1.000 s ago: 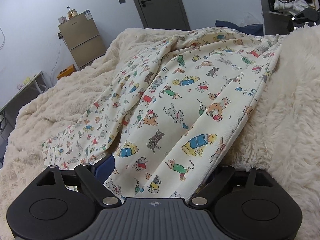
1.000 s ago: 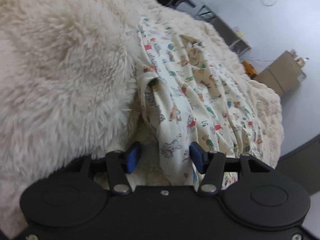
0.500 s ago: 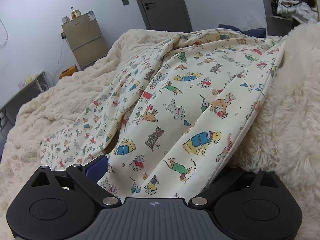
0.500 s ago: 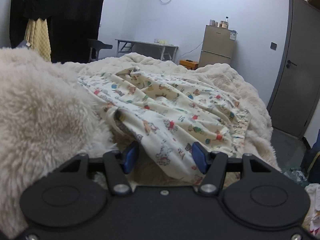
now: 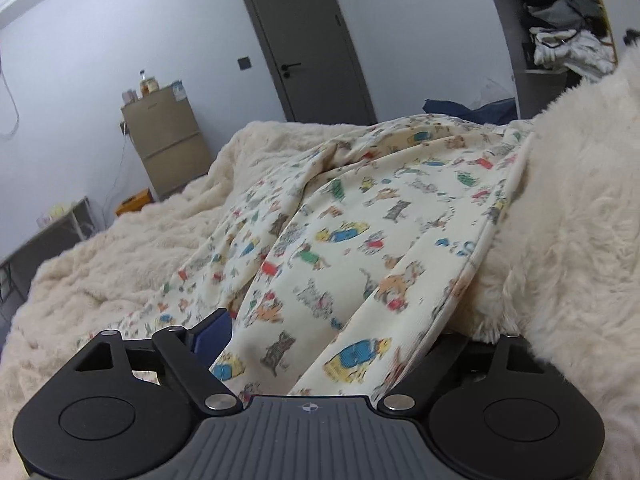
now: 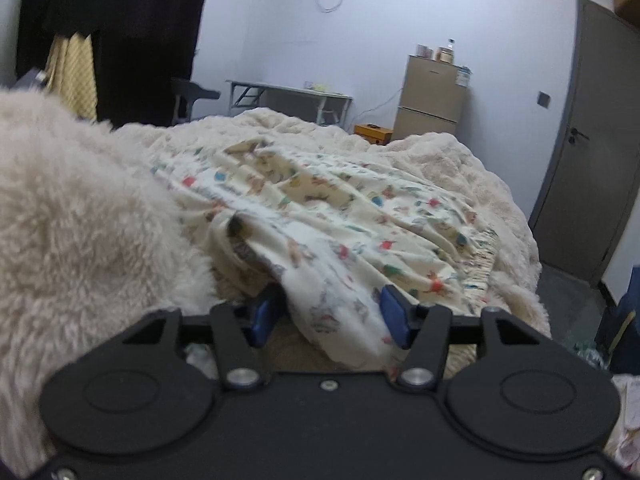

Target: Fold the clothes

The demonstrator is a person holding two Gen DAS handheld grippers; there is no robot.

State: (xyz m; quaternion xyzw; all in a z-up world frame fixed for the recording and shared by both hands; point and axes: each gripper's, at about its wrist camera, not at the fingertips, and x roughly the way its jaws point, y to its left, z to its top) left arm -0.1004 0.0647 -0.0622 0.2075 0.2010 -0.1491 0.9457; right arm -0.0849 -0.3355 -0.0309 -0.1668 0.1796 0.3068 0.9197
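Tongs: left [image 5: 320, 344] and right [image 6: 330, 314] both stood apart, garment [image 5: 360, 240] draped between; you needed hems squarely gripped, lifted evenly off bed [image 5: 120, 248].

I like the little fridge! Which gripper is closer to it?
Hard to tell. The fridge stands far across the bed from both; the left gripper and right gripper straddle the printed cloth.

Small fridge [image 6: 432, 98] beside grey door [image 6: 592, 152]

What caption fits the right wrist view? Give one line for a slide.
Open right tongs straddle a corner of the animal-print garment spread over a fluffy cream blanket.
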